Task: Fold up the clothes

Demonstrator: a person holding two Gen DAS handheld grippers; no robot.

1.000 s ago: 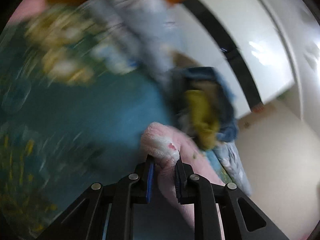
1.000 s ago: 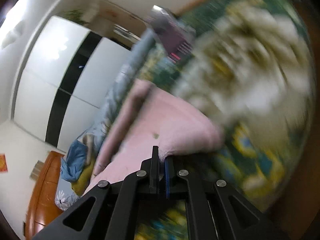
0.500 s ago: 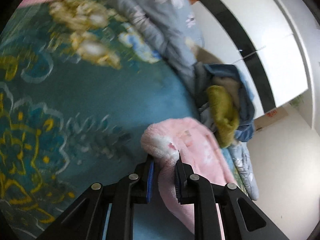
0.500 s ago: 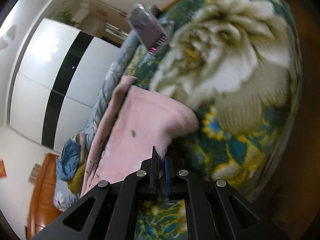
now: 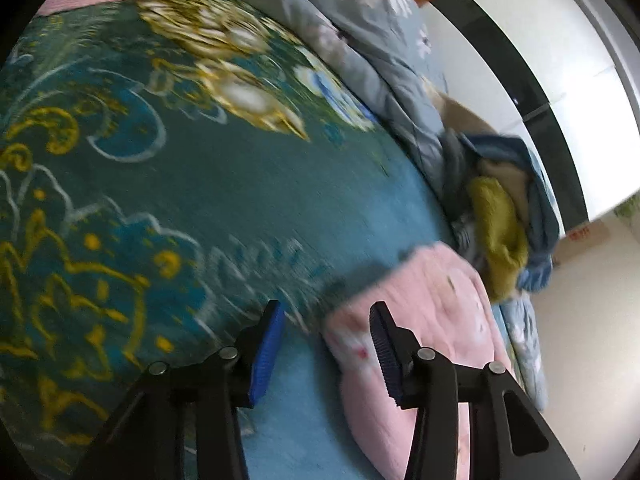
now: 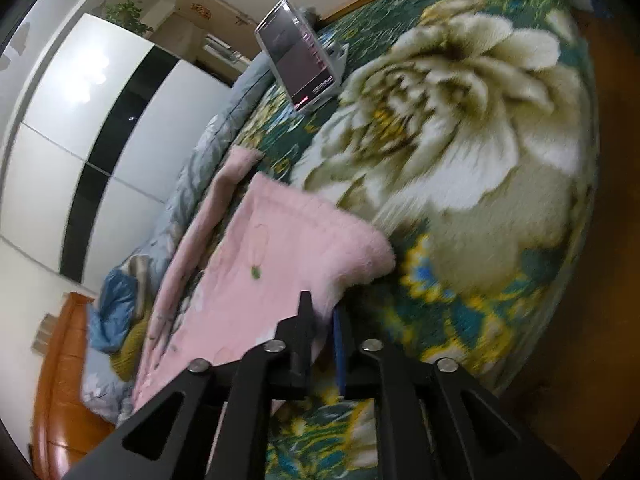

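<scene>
A fluffy pink garment [image 5: 432, 300] lies flat on the teal flowered bedspread [image 5: 160, 200]. My left gripper [image 5: 327, 306] hovers over the garment's near corner with its jaws opening. That corner sits by the right finger, and the pads are off it. In the right wrist view the same pink garment [image 6: 280, 248] spreads away to the left. My right gripper [image 6: 321, 304] holds its hem in a narrow gap, and its jaws are starting to open with the cloth still between them.
A heap of blue and olive clothes [image 5: 500, 232] lies beyond the garment beside a grey floral quilt [image 5: 372, 32]. A propped-up screen device [image 6: 298, 64] stands on the bedspread [image 6: 460, 140]. A white wardrobe [image 6: 80, 120] and a wooden bed frame [image 6: 56, 380] border the bed.
The left jaws have spread apart and let the pink corner drop onto the bedspread. The left gripper sank lower. The right gripper keeps its hold on the hem.
</scene>
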